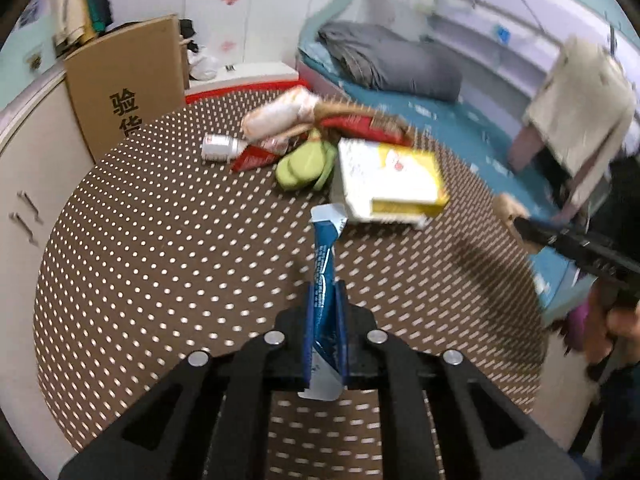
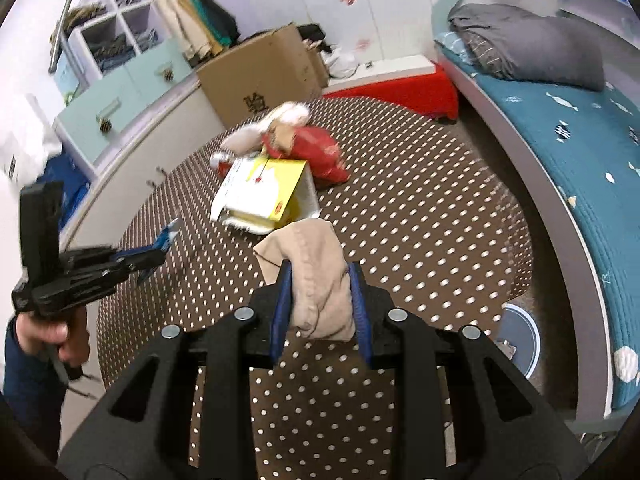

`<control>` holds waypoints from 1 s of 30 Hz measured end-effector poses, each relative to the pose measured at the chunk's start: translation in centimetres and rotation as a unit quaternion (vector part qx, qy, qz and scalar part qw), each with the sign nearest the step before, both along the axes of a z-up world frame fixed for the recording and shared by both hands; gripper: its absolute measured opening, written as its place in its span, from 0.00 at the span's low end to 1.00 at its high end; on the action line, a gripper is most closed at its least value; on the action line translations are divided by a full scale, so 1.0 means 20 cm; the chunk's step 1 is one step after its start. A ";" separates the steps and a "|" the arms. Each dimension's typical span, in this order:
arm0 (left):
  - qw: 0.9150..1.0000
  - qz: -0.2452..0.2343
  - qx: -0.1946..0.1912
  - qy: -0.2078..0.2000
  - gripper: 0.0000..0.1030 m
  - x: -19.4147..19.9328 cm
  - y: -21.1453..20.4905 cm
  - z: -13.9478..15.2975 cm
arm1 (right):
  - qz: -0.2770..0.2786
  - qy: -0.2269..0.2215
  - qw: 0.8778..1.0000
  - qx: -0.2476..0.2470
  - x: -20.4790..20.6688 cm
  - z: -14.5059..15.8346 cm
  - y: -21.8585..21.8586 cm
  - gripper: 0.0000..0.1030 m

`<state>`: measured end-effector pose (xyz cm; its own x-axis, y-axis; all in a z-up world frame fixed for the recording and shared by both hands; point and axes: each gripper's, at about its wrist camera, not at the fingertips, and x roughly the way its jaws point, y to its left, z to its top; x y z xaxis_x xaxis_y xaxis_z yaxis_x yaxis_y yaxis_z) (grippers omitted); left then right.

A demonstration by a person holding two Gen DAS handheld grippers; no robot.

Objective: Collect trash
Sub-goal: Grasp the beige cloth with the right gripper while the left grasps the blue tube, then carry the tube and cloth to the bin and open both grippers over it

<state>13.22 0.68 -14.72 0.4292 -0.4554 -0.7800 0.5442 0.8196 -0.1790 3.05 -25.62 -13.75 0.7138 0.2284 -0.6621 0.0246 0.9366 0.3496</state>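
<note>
My left gripper (image 1: 325,292) is shut on a blue and white wrapper (image 1: 325,256), which sticks out ahead of the fingers above the dotted brown carpet (image 1: 160,264). My right gripper (image 2: 320,272) is shut on a beige piece of cloth (image 2: 308,256) that bulges between its blue pads. The same left gripper (image 2: 160,248) shows at the left of the right wrist view with the wrapper (image 2: 166,240) in it. A pile of trash lies further out: a yellow and white box (image 1: 392,180), a red bag (image 2: 320,152), a green item (image 1: 304,164), a small white bottle (image 1: 220,146).
A cardboard box (image 1: 128,84) stands against the cabinets (image 2: 120,120) at the left. A bed with a teal sheet (image 2: 580,140) and a grey pillow (image 2: 532,44) runs along the right. A round white lid (image 2: 520,340) lies by the bed's base. A red mat (image 2: 400,92) lies beyond the carpet.
</note>
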 end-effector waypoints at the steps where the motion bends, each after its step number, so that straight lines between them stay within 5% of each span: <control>1: 1.000 0.009 -0.012 0.001 0.09 -0.02 -0.01 0.03 | -0.007 -0.007 1.000 0.003 -0.01 0.02 -0.03 0.27; 10: 0.997 -0.005 -0.069 -0.047 0.10 -0.18 -0.37 0.30 | -0.116 -0.058 0.991 0.038 -0.15 0.13 -0.44 0.27; 15: 0.994 -0.047 -0.092 -0.040 0.10 -0.25 -0.75 0.32 | -0.206 -0.033 0.977 0.053 -0.27 0.03 -0.78 0.27; 22: 0.994 -0.097 -0.057 -0.004 0.10 -0.34 -1.30 0.07 | -0.275 0.048 0.957 0.076 -0.37 -0.33 -1.12 0.27; 30: 0.986 -0.152 0.042 0.051 0.12 -0.33 -1.85 -0.42 | -0.297 0.134 0.939 0.110 -0.31 -0.76 -1.29 0.27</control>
<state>6.53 -36.30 -23.08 0.1995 -0.4825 -0.8529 0.7502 0.6351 -0.1839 -3.13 -51.48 -28.86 0.5732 -0.0044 -0.8194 0.6344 0.6353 0.4404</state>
